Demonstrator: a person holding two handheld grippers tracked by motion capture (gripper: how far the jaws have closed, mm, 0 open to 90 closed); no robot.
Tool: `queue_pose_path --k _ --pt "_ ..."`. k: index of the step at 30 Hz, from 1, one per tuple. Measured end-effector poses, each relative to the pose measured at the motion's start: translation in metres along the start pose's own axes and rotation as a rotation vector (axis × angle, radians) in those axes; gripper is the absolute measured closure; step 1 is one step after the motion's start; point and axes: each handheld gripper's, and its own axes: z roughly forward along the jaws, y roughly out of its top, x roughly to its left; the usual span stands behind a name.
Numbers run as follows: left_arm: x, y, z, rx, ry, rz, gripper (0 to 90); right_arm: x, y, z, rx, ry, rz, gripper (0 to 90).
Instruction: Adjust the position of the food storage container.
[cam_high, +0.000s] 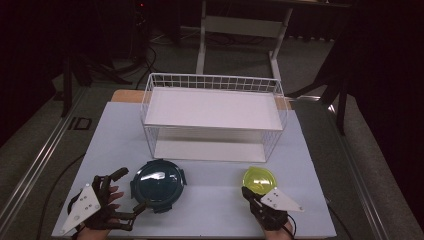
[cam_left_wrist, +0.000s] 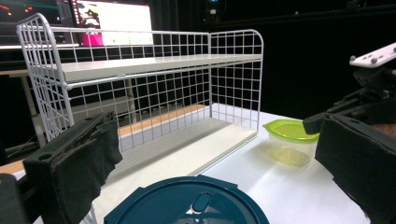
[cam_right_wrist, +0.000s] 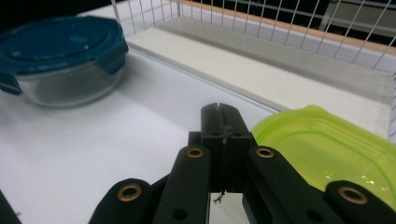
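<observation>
A round glass container with a dark blue clip lid (cam_high: 159, 182) (cam_left_wrist: 187, 203) (cam_right_wrist: 56, 46) sits at the front left of the white table. My left gripper (cam_high: 131, 190) (cam_left_wrist: 217, 140) is open, one jaw on each side of the container and apart from it. A small container with a lime-green lid (cam_high: 260, 179) (cam_left_wrist: 290, 140) (cam_right_wrist: 322, 144) stands at the front right. My right gripper (cam_high: 246, 191) (cam_right_wrist: 223, 114) is shut with nothing between its jaws, its tip just left of the green lid's near edge.
A white wire rack (cam_high: 212, 77) (cam_left_wrist: 140, 65) with an upper and a lower shelf board stands across the back half of the table (cam_high: 115, 140), its open side facing me. The table's front edge runs just under both hands.
</observation>
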Motion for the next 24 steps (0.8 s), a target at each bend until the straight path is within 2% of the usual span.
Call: queue_pose_path --k 4,9,16,17,18,19,20,24 --pt "0.001 0.000 0.000 0.000 0.002 -0.002 0.4 -0.003 -0.004 0.009 0.028 -0.005 0.006 90.0" --pt "0.001 -0.001 -0.001 0.001 0.007 -0.005 0.4 -0.007 -0.006 0.012 0.059 -0.018 0.011 90.0" --pt "0.002 -0.001 -0.002 -0.001 0.013 -0.001 0.4 -0.013 -0.007 0.004 0.065 -0.047 0.027 90.0" --pt "0.002 -0.001 -0.002 -0.003 0.013 -0.003 0.4 -0.018 -0.009 0.000 0.067 -0.067 0.043 90.0" --pt "0.002 -0.001 -0.002 -0.004 0.015 -0.003 0.4 -0.021 -0.010 -0.001 0.072 -0.066 0.066 90.0" --pt "0.002 -0.001 -0.002 -0.004 0.015 -0.003 0.4 -0.021 -0.010 -0.001 0.072 -0.066 0.066 90.0" --pt "0.002 -0.001 -0.002 -0.002 0.015 -0.003 0.4 -0.020 -0.009 -0.006 0.041 -0.059 0.067 90.0" --pt "0.002 -0.001 -0.001 0.002 0.016 0.004 0.4 -0.006 -0.008 -0.004 0.025 -0.002 0.051 90.0"
